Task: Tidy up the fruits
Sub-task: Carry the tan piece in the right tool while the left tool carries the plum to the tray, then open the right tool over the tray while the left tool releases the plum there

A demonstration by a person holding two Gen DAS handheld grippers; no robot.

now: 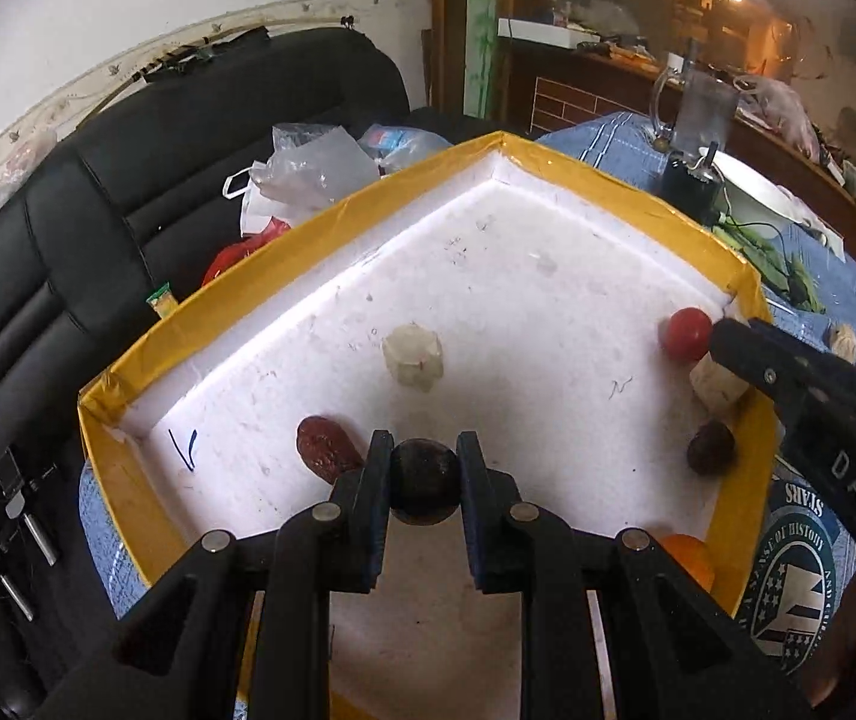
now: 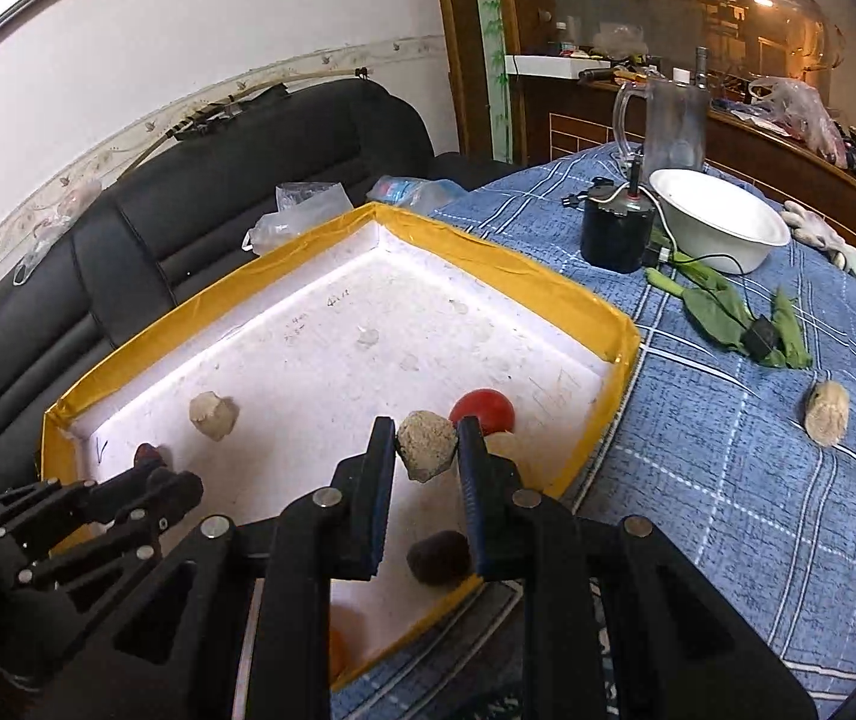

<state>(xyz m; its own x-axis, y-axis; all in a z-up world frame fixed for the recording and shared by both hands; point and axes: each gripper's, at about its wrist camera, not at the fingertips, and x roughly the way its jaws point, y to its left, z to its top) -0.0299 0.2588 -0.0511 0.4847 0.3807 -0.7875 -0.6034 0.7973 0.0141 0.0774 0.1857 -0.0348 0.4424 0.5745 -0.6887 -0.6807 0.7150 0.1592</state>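
Note:
A white foam tray with a yellow rim [image 1: 128, 372] [image 2: 547, 282] lies on the blue checked cloth. My left gripper [image 1: 425, 462] is shut on a dark round fruit [image 1: 425, 480] just above the tray floor, beside a reddish-brown date [image 1: 326, 450]. My right gripper [image 2: 426, 441] is shut on a pale beige lump [image 2: 426, 447] over the tray's right side, in front of a red tomato [image 2: 484, 411] [image 1: 685, 333]. Another pale lump [image 1: 413, 357] [image 2: 213, 415], a dark fruit [image 1: 709, 447] [image 2: 438, 557] and an orange fruit [image 1: 688, 558] rest in the tray.
On the cloth to the right lie a pale fruit [image 2: 826, 411], green peppers [image 2: 721, 312], a white bowl [image 2: 721, 228], a black cylinder with wires [image 2: 616, 228] and a glass jug [image 2: 670, 120]. A black sofa [image 1: 128, 180] with plastic bags [image 1: 308, 168] stands behind the tray.

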